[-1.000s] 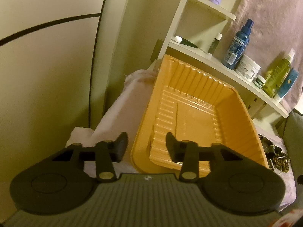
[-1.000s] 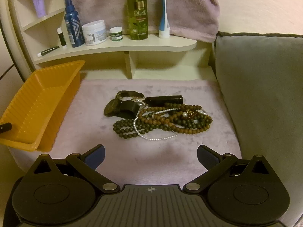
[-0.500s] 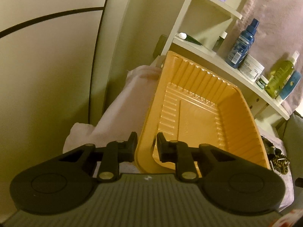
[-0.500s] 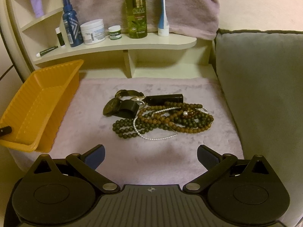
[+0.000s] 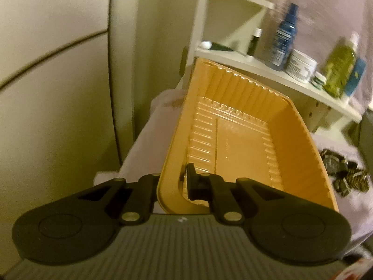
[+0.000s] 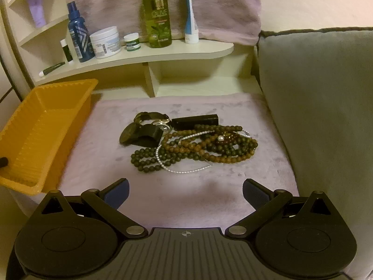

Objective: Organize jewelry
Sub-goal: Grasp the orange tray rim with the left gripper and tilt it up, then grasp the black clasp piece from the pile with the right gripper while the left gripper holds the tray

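Observation:
An empty orange ribbed plastic tray point(image 5: 303, 158) sits at the left edge of a pink fleece mat point(image 6: 105, 163). My left gripper point(image 5: 174, 179) is shut on the tray's near wall, one finger inside and the other outside, half hidden by the rim. In the right wrist view the tray point(image 6: 46, 121) is at the left, with a dark fingertip point(image 6: 3, 162) of the left gripper showing at its near end. A jewelry pile point(image 6: 193, 142) lies mid-mat: brown and green bead strands, a thin pearl strand point(image 6: 184, 170), dark watches point(image 6: 142, 133) and a black tube point(image 6: 195, 121). My right gripper point(image 6: 186, 186) hovers open before the pile, holding nothing.
A cream shelf point(image 6: 139, 58) behind the mat carries a blue bottle point(image 6: 78, 42), a white jar point(image 6: 106, 42), a green bottle point(image 6: 157, 14) and small tubes. A grey cushion point(image 6: 314, 105) walls the mat's right side. A pale curved panel point(image 5: 58, 93) stands left of the tray.
The left gripper's jaws closed from wide apart onto the tray's near wall, and its view rolled and rose a little with the tray. The right gripper and the jewelry stayed put.

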`<state>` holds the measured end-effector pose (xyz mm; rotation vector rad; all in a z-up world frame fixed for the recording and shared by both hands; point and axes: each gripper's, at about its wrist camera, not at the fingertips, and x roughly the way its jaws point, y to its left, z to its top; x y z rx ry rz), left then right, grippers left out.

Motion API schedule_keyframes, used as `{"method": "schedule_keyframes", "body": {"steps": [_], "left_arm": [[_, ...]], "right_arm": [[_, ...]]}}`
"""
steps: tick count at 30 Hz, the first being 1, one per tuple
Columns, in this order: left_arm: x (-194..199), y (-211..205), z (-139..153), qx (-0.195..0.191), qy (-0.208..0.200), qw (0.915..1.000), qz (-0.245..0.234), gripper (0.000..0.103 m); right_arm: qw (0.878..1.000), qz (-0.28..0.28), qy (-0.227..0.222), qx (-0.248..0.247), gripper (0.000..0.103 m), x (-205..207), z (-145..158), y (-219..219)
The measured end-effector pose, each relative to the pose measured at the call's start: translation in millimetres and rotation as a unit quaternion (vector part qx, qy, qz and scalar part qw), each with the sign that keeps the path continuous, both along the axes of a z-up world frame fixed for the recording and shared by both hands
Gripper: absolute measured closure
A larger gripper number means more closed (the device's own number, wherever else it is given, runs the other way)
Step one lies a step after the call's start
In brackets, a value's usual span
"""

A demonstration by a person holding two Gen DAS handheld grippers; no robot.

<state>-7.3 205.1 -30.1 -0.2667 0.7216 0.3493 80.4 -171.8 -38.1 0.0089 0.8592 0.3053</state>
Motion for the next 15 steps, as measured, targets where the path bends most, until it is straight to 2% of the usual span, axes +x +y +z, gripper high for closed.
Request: {"method": "schedule_keyframes", "body": {"steps": [7,14,15], "left_arm": [[4.6,-39.1,25.2,0.102,0.000,0.9941,-0.037,0.099],[10.8,-61.0,39.2,0.162,-0.005,0.9839,-0.076,0.100],[12.3,-63.4,40.9,0.168,-0.006,0.9826,-0.078,0.100]], "right_arm": [[1.000,0.004,-0.020,0.003,0.000,3.2,-7.9,-7.9],[0.997,0.032,-0.065,-0.021,0.001,9.1,-17.7,-14.4],[0.997,0.037,-0.067,-0.023,0.004,11.6,-20.1,-14.4]]}}
